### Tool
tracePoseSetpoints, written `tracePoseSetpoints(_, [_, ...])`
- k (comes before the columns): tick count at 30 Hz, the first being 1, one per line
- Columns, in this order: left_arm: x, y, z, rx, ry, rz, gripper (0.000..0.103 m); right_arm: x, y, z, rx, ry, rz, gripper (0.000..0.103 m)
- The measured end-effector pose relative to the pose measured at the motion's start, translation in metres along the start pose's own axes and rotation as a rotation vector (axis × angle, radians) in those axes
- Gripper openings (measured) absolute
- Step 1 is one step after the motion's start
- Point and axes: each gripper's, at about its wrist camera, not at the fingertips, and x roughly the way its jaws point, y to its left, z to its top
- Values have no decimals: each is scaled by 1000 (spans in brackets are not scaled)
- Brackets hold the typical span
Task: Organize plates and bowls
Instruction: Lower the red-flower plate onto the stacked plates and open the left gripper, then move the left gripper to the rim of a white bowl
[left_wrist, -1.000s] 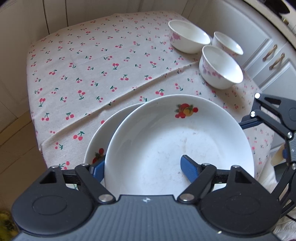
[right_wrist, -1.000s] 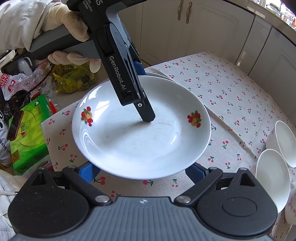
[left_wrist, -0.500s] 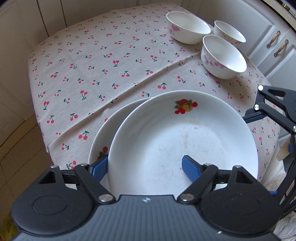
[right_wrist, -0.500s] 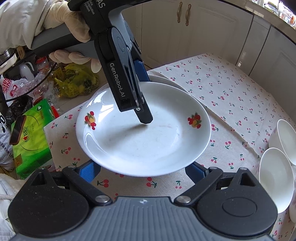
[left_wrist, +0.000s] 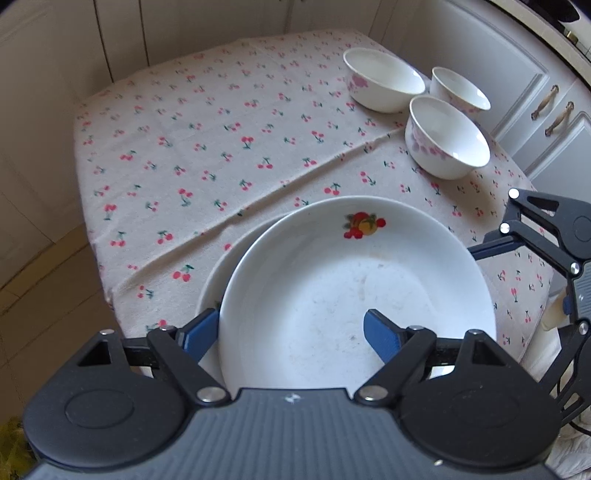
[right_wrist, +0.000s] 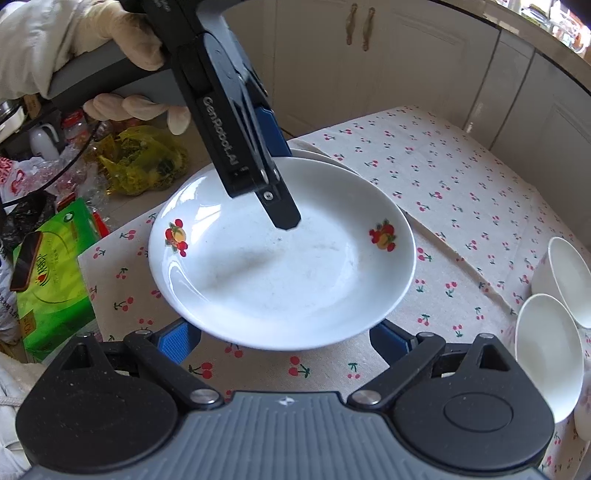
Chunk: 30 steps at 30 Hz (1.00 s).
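Left gripper (left_wrist: 291, 328) jaws have just been opening; right gripper (right_wrist: 284, 341) spread wide.

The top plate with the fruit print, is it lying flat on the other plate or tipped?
Tipped. The top plate leans on the lower plate's rim, and its near edge hangs clear above the tablecloth in the right wrist view.

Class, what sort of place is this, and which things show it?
Probably a home kitchen: panelled cabinets with handles, a table under a cherry-print cloth, and white bowls beside stacked plates.
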Motion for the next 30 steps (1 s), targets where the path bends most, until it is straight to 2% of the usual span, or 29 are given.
tracePoseSetpoints(4, [-12,5,-6,-19,-56,29,87,-6,2,-4,-11,-25,-16,101])
tracePoseSetpoints(7, [-26,5,-13,-44,-132,14,87,-9,1,-8,8,-39,-36,101])
tracePoseSetpoints(10, [-41,-7,-21,-38,-233,32,88,-17,-1,-16,46,-77,-61,102])
tracePoseSetpoints(14, [-51,-31,-33,-32,-362,37,93,-31,-5,-32,98,-129,-154,103])
tracePoseSetpoints(18, [-48,-62,-39,5,-457,58,94,-49,-21,-51,208,-196,-236,103])
tracePoseSetpoints(20, [-43,-78,-36,37,-480,64,94,-60,-32,-61,273,-240,-289,103])
tracePoseSetpoints(23, [-36,-101,-26,96,-509,65,94,-73,-45,-76,352,-305,-428,103])
tracePoseSetpoints(25, [-30,-112,-15,115,-505,38,95,-76,-55,-86,385,-333,-511,103])
tracePoseSetpoints(27, [-23,-121,0,122,-490,9,95,-75,-65,-95,419,-340,-539,103])
tracePoseSetpoints(30, [-10,-132,23,129,-467,-3,95,-69,-77,-103,445,-328,-532,103])
